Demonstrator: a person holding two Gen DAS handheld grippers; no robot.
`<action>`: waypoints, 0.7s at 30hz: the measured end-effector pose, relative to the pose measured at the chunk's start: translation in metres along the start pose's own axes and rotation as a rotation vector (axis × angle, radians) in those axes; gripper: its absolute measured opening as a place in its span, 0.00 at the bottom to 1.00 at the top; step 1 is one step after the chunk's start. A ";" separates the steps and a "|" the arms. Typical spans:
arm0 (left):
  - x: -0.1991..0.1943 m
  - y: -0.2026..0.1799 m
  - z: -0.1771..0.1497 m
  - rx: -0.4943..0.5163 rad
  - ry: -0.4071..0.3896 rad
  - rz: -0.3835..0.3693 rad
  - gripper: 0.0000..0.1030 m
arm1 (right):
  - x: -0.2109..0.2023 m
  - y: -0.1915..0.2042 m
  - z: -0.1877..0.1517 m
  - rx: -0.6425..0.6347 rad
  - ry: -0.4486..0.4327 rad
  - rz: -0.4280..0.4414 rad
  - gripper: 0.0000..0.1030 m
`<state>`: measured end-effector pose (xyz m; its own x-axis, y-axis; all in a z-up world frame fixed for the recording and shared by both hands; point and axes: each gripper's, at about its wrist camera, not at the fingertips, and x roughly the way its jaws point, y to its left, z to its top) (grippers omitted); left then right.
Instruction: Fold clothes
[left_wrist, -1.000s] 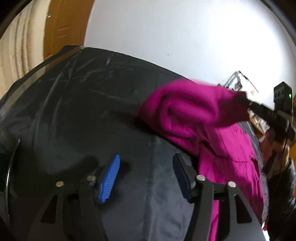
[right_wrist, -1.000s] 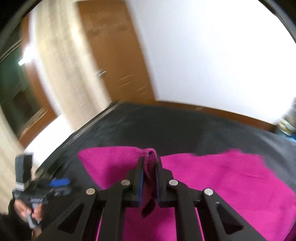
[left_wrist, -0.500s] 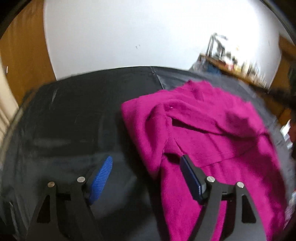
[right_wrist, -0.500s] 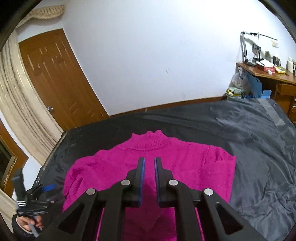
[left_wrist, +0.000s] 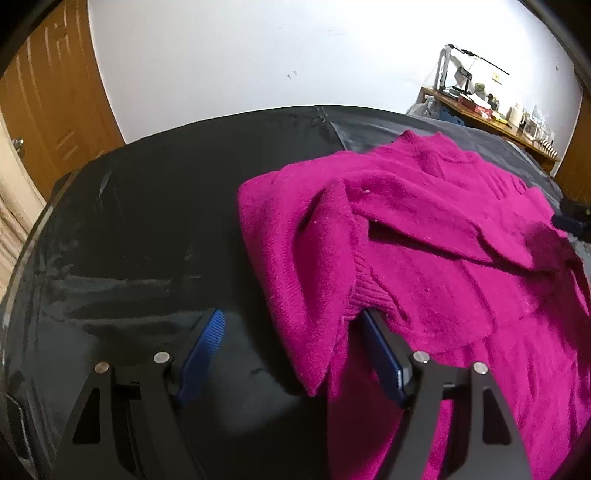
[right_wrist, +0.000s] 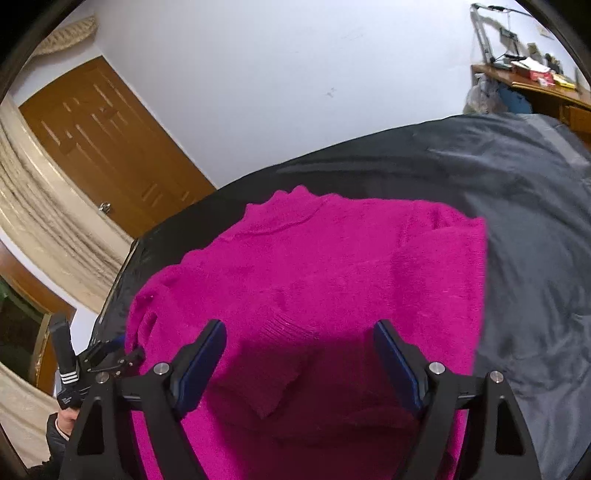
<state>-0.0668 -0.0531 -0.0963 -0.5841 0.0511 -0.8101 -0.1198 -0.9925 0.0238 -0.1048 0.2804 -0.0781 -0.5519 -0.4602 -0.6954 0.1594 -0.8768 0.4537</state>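
The magenta sweater (right_wrist: 332, 266) lies on the black-covered bed (left_wrist: 147, 229), both sleeves folded across its body. The right tool (right_wrist: 299, 363) is spreading, nothing pinched; the left tool (left_wrist: 291, 354) stands spread beside a cuff. The body fold remains.

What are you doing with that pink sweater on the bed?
A person is folding the pink sweater using a gripper in each hand. It lies on the black sheet with both sleeves folded in across the front. The right gripper is opening just above the sweater, gripping nothing. The left gripper is open by a sleeve cuff, not holding it.
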 end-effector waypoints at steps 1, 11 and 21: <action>0.000 0.000 0.000 -0.003 -0.001 0.000 0.79 | 0.005 0.004 -0.001 -0.019 0.016 0.005 0.79; 0.001 0.007 -0.006 -0.026 -0.019 0.009 0.87 | 0.029 0.038 -0.016 -0.194 0.059 -0.027 0.11; -0.003 0.010 -0.008 -0.016 -0.040 0.055 0.87 | -0.061 0.031 0.012 -0.119 -0.245 -0.111 0.10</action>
<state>-0.0598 -0.0641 -0.0982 -0.6209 0.0007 -0.7839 -0.0745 -0.9955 0.0581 -0.0763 0.2828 -0.0152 -0.7501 -0.3258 -0.5755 0.1742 -0.9368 0.3034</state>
